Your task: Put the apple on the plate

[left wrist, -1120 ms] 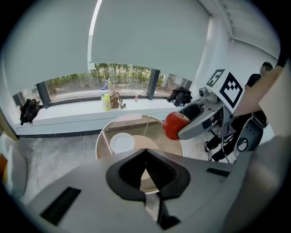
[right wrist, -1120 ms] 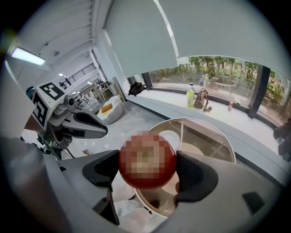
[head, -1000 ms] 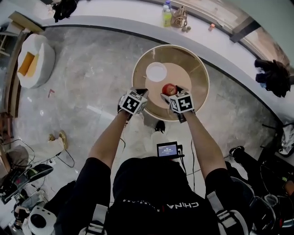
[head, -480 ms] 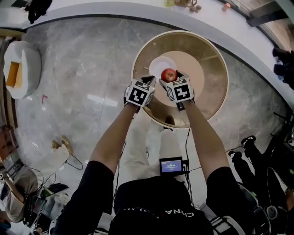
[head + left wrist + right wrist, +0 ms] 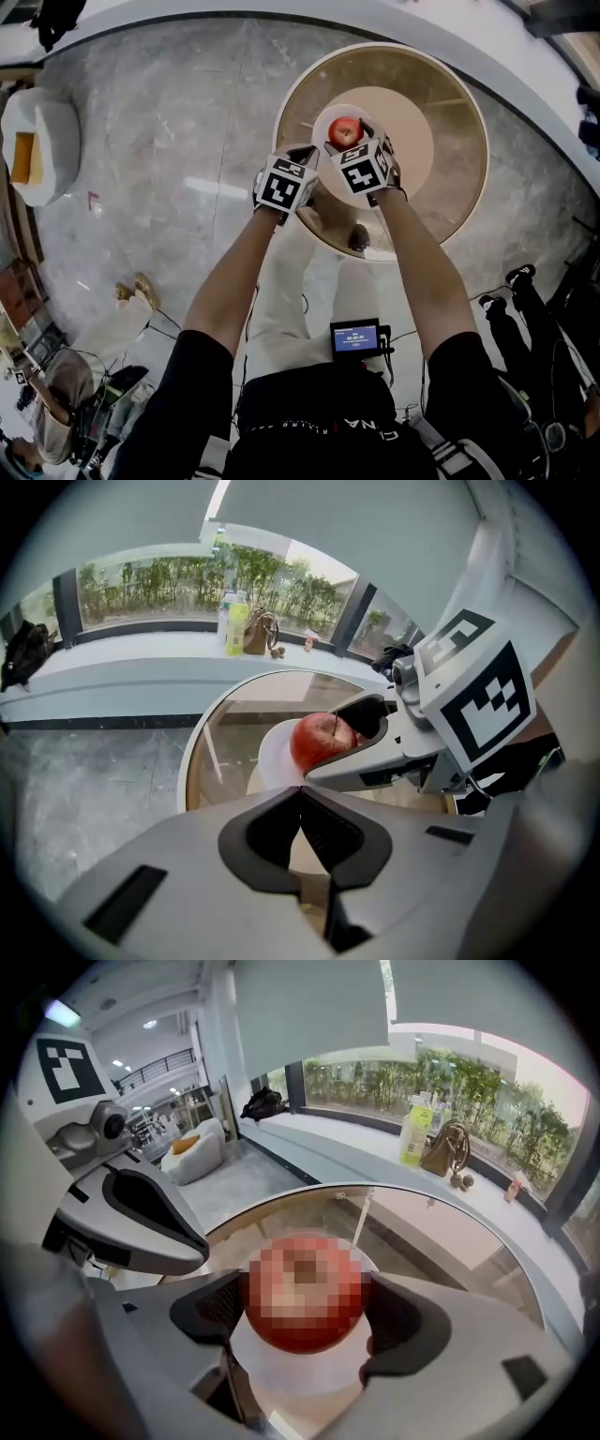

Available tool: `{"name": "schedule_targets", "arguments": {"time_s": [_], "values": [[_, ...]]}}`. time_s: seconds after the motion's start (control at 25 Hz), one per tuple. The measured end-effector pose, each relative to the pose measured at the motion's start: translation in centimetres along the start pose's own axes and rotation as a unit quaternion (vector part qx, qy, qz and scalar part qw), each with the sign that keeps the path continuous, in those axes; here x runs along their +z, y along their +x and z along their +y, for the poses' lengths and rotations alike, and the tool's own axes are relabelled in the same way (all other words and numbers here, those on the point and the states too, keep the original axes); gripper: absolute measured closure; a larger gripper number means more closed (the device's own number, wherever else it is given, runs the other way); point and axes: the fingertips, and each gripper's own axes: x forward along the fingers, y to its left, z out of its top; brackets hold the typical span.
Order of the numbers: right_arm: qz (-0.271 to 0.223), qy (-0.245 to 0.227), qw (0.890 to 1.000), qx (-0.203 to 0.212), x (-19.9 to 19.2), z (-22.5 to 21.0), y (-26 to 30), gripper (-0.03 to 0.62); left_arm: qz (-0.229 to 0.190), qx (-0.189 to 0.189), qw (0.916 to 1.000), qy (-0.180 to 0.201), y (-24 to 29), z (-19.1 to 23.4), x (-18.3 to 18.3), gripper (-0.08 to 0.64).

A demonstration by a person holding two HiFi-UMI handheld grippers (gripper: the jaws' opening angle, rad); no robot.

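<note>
A red apple [image 5: 345, 131] [image 5: 319, 742] [image 5: 305, 1291] is held between the jaws of my right gripper [image 5: 347, 133] [image 5: 305, 1312], which is shut on it. It hangs directly over the small white plate [image 5: 322, 124] [image 5: 281, 1368] [image 5: 272, 757] on the round glass table [image 5: 450, 178]. My left gripper [image 5: 305, 159] [image 5: 302, 827] is shut with nothing in it, just left of the right gripper, over the table's near left rim.
The table has a tan round centre [image 5: 412, 141] and a pale rim. Grey marble floor [image 5: 169, 141] lies to the left, with a white armchair [image 5: 37, 141] far left. Bottles and a bag [image 5: 246, 630] stand on the window ledge beyond the table.
My right gripper has carried the apple forward from the table's near part to above the white plate. The left gripper moved forward alongside it, still shut.
</note>
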Motion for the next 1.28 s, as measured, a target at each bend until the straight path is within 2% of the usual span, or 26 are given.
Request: {"name": "schedule_targets", "arguments": {"time_s": [0.16,0.36,0.44,0.52,0.64,0.68,0.72,0.76,0.8,0.92,1.0,1.12,1.28], "values": [[-0.003,0.019,1.000,0.018,-0.2,-0.3,-1.2,0.179,0.012,0.002,0.9999,-0.006,-1.2,-1.1,0.5,0.543],[0.014,0.040,0.999,0.019,-0.7,-0.7,-4.9,0.179,0.011,0.014,0.9998,-0.005,-4.3,-2.1,1.3,0.543],[0.027,0.047,0.998,0.029,-0.8,-0.2,-7.9,0.181,0.011,0.015,0.9998,-0.004,-6.7,-3.2,1.6,0.543],[0.031,0.072,0.995,0.059,-0.4,1.0,-11.9,0.181,0.011,0.012,0.9998,0.009,-9.6,-5.2,2.1,0.543],[0.003,0.118,0.988,0.098,1.3,3.1,-20.0,0.186,0.010,0.005,0.9988,0.047,-14.7,-9.2,3.7,0.543],[-0.010,0.126,0.987,0.097,1.8,3.4,-22.9,0.204,0.004,0.006,0.9984,0.055,-16.6,-10.6,4.5,0.543],[-0.022,0.130,0.987,0.087,2.0,3.6,-25.9,0.272,-0.005,0.006,0.9983,0.058,-18.4,-12.2,5.1,0.543],[-0.031,0.132,0.988,0.074,1.9,3.8,-28.8,0.429,-0.014,0.006,0.9983,0.057,-20.2,-13.9,5.5,0.543],[-0.037,0.134,0.988,0.067,1.5,4.2,-31.5,0.531,-0.022,0.007,0.9983,0.053,-21.9,-15.6,5.4,0.543],[-0.051,0.149,0.983,0.093,0.1,6.3,-38.5,0.557,-0.043,0.014,0.9979,0.046,-26.4,-20.2,4.2,0.543],[-0.062,0.150,0.981,0.110,-0.9,6.7,-41.8,0.563,-0.046,0.020,0.9971,0.057,-28.1,-22.8,3.2,0.543],[-0.063,0.135,0.984,0.099,-3.3,7.1,-44.6,0.563,-0.045,0.030,0.9953,0.080,-29.9,-26.1,0.8,0.543],[-0.080,0.134,0.984,0.084,-5.7,8.4,-46.6,0.563,-0.056,0.043,0.9956,0.061,-31.5,-28.9,-2.7,0.543]]}}
